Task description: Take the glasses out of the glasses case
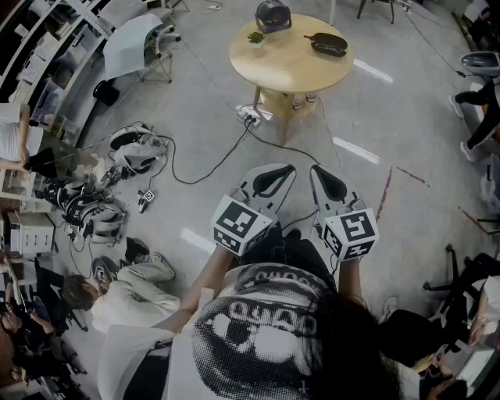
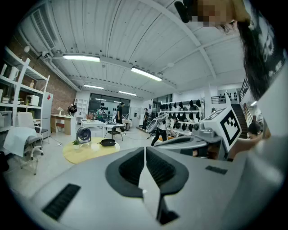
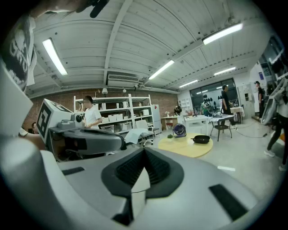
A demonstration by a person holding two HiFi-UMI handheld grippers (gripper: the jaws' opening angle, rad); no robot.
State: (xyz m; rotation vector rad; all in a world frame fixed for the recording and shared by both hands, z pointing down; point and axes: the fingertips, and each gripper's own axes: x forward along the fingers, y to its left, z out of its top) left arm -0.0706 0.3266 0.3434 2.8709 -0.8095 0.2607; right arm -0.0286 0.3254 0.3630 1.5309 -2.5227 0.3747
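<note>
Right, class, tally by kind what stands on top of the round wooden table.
Fan: 1
Potted plant: 1
Glasses case: 1
Total: 3

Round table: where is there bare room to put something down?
The table is bare across its near half, from the plant and case to the near rim. Its far edge is crowded by the fan.
</note>
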